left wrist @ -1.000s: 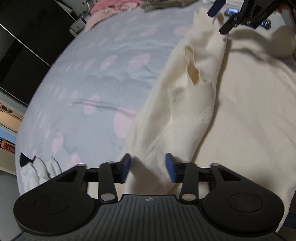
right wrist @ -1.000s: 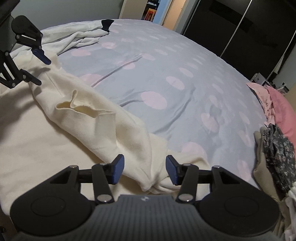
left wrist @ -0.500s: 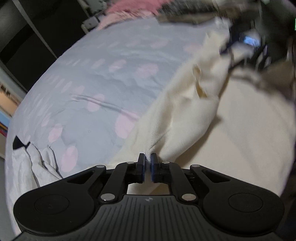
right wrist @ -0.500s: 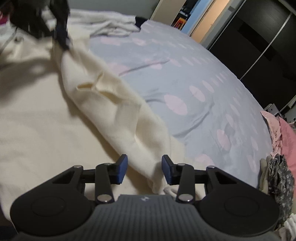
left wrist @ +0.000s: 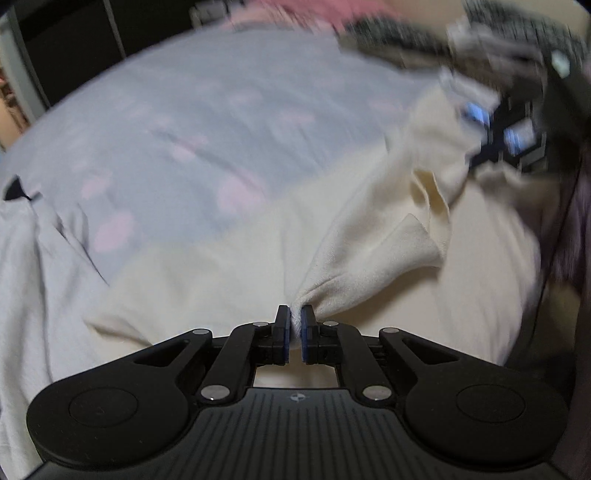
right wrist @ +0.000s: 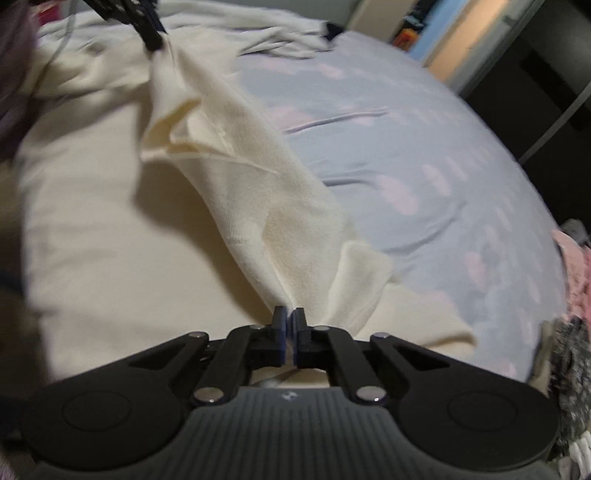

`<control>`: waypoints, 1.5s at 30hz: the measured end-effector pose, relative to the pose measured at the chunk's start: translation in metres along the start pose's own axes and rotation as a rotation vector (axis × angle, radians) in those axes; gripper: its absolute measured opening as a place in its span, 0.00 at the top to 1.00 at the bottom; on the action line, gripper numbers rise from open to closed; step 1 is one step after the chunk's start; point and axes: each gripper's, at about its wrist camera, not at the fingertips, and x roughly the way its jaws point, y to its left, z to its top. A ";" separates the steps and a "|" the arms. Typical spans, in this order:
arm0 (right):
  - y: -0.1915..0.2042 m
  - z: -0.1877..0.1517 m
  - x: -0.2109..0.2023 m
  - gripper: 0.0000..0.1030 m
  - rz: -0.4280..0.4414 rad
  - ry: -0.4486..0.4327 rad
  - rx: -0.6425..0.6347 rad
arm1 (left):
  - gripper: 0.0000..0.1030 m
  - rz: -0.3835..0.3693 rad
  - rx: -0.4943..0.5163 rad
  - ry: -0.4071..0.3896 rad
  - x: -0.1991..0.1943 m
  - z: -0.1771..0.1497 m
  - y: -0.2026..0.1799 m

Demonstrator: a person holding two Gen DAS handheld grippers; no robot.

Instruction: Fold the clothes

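A cream knitted sweater (left wrist: 229, 273) (right wrist: 96, 236) lies spread on the bed. Its folded side edge, with the sleeve, is stretched off the bed between both grippers. My left gripper (left wrist: 294, 316) is shut on one end of that edge; cloth bunches between its blue pads. My right gripper (right wrist: 289, 314) is shut on the other end. The left gripper shows at the top left of the right wrist view (right wrist: 149, 35), pinching the cloth. The right gripper shows blurred at the far right of the left wrist view (left wrist: 495, 129).
The bed sheet (left wrist: 207, 122) (right wrist: 424, 158) is pale blue with pink spots. A white garment (left wrist: 40, 266) (right wrist: 258, 33) lies at one end of the bed. Pink and dark patterned clothes (left wrist: 388, 26) (right wrist: 572, 295) are piled at the other end. Dark wardrobe doors (right wrist: 546, 66) stand behind.
Both grippers went from open to shut on the sweater's edge, the left first, then the right. The edge has risen off the bed and is pulled taut between them.
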 end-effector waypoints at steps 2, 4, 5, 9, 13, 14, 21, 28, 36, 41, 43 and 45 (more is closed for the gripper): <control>0.009 -0.002 0.000 0.97 0.022 0.012 -0.036 | 0.96 0.004 0.057 0.055 0.012 -0.006 -0.012; 0.016 -0.003 -0.001 0.96 0.028 0.019 -0.061 | 0.94 0.032 0.095 0.072 0.016 -0.008 -0.020; 0.017 -0.003 -0.003 0.95 0.028 0.014 -0.061 | 0.93 0.046 0.108 0.062 0.014 -0.008 -0.022; 0.014 0.003 -0.018 0.89 0.033 -0.053 -0.025 | 0.75 0.087 0.160 -0.020 -0.004 -0.004 -0.035; 0.017 0.015 -0.020 0.76 0.034 -0.098 -0.030 | 0.74 0.066 0.240 -0.051 0.002 0.004 -0.054; 0.019 0.018 -0.018 0.75 0.037 -0.103 -0.038 | 0.74 0.057 0.262 -0.055 0.005 0.006 -0.059; 0.022 0.042 0.010 0.65 0.100 -0.105 -0.082 | 0.74 0.004 0.389 -0.073 0.030 0.021 -0.088; 0.004 0.058 0.034 0.63 0.188 -0.116 -0.003 | 0.74 -0.014 0.402 -0.054 0.063 0.031 -0.089; 0.009 0.055 0.020 0.93 0.248 -0.133 -0.060 | 0.98 -0.058 0.395 -0.073 0.046 0.027 -0.089; 0.033 0.034 -0.014 0.93 0.249 -0.146 -0.192 | 0.98 -0.093 0.430 -0.071 0.027 0.011 -0.101; 0.046 0.026 -0.017 0.93 0.255 -0.129 -0.240 | 0.98 -0.093 0.466 -0.046 0.031 0.003 -0.108; 0.058 0.021 -0.015 0.93 0.270 -0.111 -0.281 | 0.98 -0.092 0.502 -0.021 0.035 -0.005 -0.116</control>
